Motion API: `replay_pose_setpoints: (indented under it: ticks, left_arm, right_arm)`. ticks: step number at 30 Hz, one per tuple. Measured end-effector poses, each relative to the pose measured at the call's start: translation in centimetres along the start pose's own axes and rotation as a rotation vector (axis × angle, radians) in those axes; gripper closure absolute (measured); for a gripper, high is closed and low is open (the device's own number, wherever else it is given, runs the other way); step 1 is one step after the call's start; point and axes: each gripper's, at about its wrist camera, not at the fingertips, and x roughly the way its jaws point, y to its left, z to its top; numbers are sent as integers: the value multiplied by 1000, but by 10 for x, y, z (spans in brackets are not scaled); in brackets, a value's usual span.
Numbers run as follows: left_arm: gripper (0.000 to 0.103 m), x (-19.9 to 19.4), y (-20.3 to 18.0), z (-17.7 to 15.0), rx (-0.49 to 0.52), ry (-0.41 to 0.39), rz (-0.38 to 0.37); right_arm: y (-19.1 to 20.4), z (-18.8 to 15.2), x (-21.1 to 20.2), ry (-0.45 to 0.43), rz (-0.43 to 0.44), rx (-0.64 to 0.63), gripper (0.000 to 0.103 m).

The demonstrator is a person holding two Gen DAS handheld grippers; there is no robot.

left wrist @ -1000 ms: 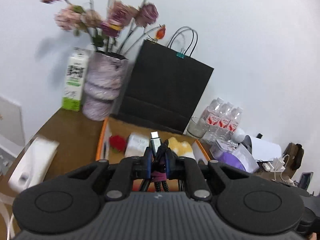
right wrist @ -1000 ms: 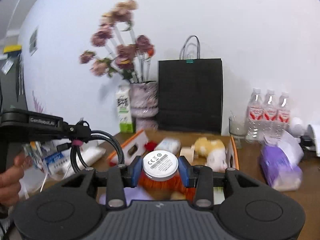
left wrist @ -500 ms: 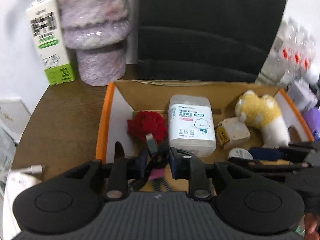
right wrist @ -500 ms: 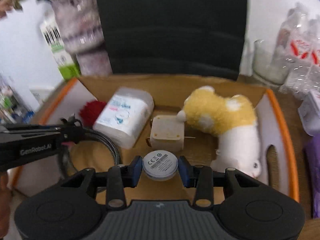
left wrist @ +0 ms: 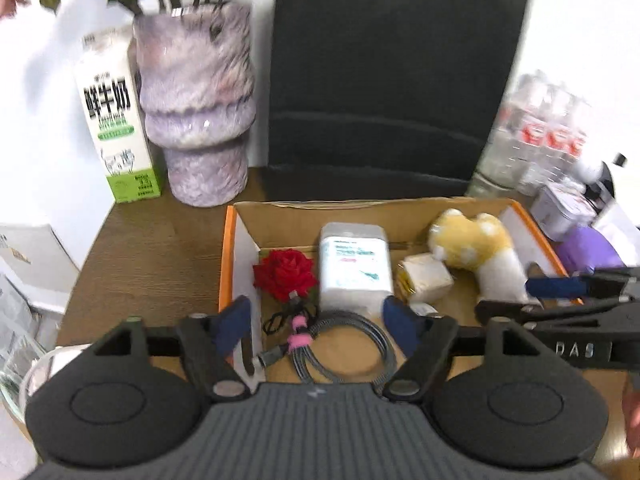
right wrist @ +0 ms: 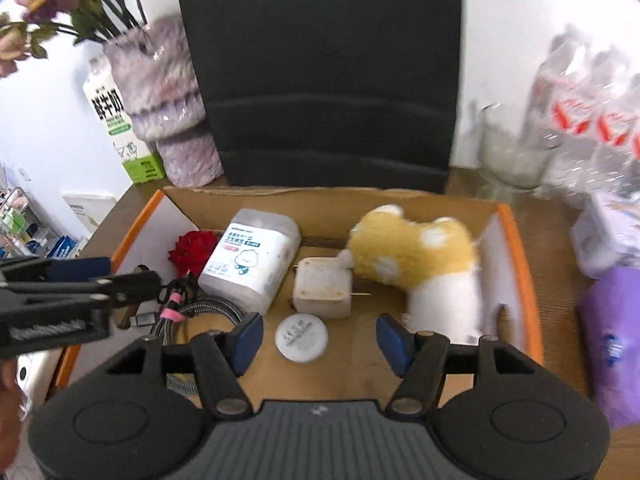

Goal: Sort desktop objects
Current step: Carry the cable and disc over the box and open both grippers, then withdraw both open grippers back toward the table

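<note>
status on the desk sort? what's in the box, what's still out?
Done: coiled cable, round white puck, cotton swab box, red rose, plug block and plush toy all lie in the cardboard box. In hand: nothing; left gripper and right gripper are both open above it. Left, probably: the purple pack and small clutter beside the box.

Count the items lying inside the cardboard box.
6: red rose at left, coiled cable in front of it, swab box, white charger, round disc in front, plush toy at right. More may be hidden.
</note>
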Motion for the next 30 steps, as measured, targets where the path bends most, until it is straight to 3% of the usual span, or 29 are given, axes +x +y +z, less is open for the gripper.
replay_pose_setpoints:
  ticks: [4, 7, 10, 12, 15, 21, 26, 30]
  left_arm:
    - [14, -42, -15, -26, 41, -60, 30]
    - [10, -75, -23, -55, -11, -112, 49]
    - [0, -109, -36, -99, -33, -199, 11]
    - [0, -123, -46, -132, -43, -248, 7]
    - [0, -131, -61, -180, -38, -248, 54]
    - [0, -145, -70, -264, -15, -267, 79]
    - [0, -141, -73, -301, 47, -177, 85]
    - [0, -147, -72, -320, 65, -189, 86]
  right_arm:
    - [3, -28, -41, -89, -61, -82, 29]
    - [10, -59, -74, -180, -110, -132, 27]
    - [13, -101, -108, -269, -79, -133, 19]
    - [16, -134, -123, -312, -49, -140, 18]
    - [20, -181, -136, -323, -33, -119, 18]
    - [23, -263, -143, -299, -4, -72, 18]
    - [28, -309, -142, -244, 59, -22, 18]
    - [36, -328, -147, -244, 60, -23, 18]
